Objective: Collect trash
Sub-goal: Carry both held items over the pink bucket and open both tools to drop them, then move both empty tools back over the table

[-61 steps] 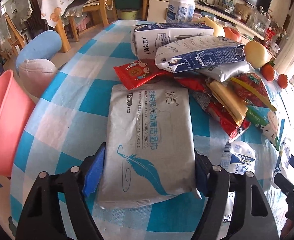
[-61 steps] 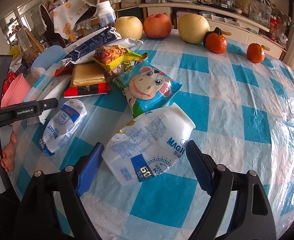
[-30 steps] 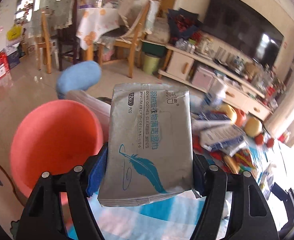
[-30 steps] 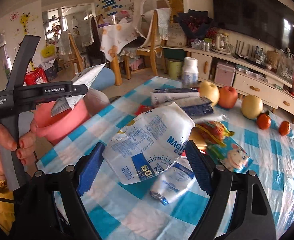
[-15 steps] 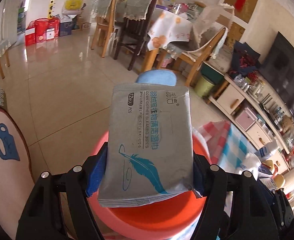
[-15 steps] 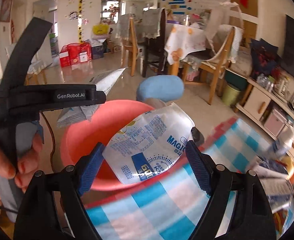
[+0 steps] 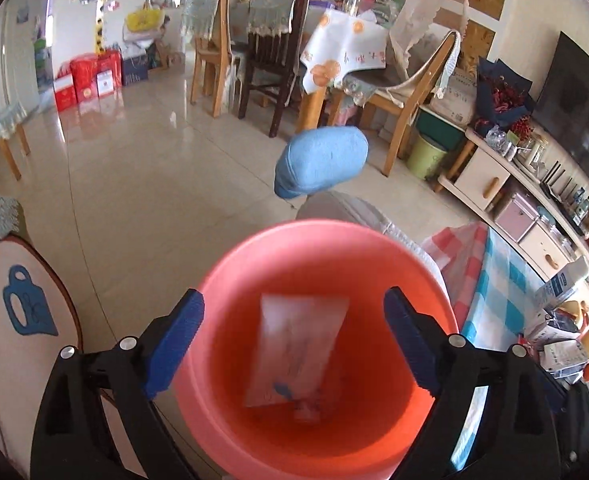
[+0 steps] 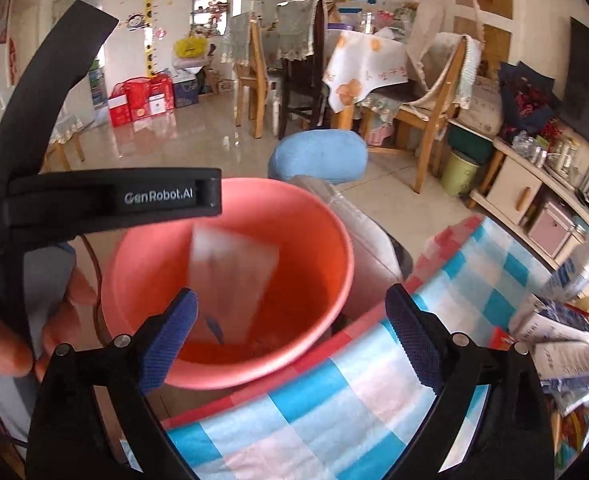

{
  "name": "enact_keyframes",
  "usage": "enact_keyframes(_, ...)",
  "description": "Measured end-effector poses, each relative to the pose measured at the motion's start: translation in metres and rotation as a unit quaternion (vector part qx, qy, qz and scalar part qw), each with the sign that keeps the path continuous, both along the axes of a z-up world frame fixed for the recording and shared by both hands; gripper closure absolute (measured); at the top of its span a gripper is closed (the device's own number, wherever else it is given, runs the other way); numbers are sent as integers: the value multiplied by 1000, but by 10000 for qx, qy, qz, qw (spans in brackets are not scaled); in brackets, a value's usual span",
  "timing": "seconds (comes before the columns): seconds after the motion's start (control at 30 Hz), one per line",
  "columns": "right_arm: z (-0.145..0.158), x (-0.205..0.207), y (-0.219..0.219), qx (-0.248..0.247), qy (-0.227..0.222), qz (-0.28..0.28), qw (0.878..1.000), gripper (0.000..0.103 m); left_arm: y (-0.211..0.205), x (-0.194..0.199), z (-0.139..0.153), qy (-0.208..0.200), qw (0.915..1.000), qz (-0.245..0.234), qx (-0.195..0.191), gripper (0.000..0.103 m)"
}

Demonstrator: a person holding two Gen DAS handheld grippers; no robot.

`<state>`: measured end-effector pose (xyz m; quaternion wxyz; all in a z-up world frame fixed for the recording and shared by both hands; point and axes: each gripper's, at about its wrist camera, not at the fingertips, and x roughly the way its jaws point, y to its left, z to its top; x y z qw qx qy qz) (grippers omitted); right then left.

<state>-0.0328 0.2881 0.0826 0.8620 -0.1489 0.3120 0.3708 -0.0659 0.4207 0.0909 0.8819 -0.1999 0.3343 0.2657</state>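
A pink bucket [image 7: 222,432] stands below the table edge; it also shows in the right wrist view [image 8: 326,232]. My left gripper [image 7: 294,344] is open and empty above it. A grey wipes pack [image 7: 294,352], blurred, falls inside the bucket, also seen in the right wrist view [image 8: 230,276]. My right gripper [image 8: 290,336] is open and empty over the bucket's near rim and the table edge. The white pouch it held is not visible. More wrappers [image 8: 562,336] lie on the table at far right.
The blue-checked tablecloth [image 8: 294,420] lies under my right gripper. A blue cushion [image 7: 318,164] and a grey one sit behind the bucket. Wooden chairs [image 7: 254,40] stand on the tiled floor beyond. A patterned chair seat [image 7: 18,328] is at left.
Both grippers have opened. The wipes pack left my left gripper and drops into the bucket. The white pouch left my right gripper.
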Motion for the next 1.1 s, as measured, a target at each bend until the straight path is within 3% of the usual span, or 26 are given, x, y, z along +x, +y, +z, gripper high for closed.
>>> enact_keyframes(0.2,0,-22,-44,-20,-374,-605,9975,8,-23,-1,11,-478,9978,-270,384,12)
enact_keyframes(0.43,-3,-35,-100,272,-246,-1240,9916,8,-68,3,25,-1099,9872,-827,801,12)
enact_keyframes(0.73,-14,-51,-154,792,-153,-1372,9873,5,-113,20,27,-760,9814,-1383,1096,12)
enact_keyframes(0.9,-15,-53,-172,858,-67,-1383,9866,5,-144,26,23,-568,9688,-1950,1418,12)
enact_keyframes(1.1,-9,-50,-197,1063,109,-1419,9841,5,-187,35,12,-352,9455,-2721,1756,12)
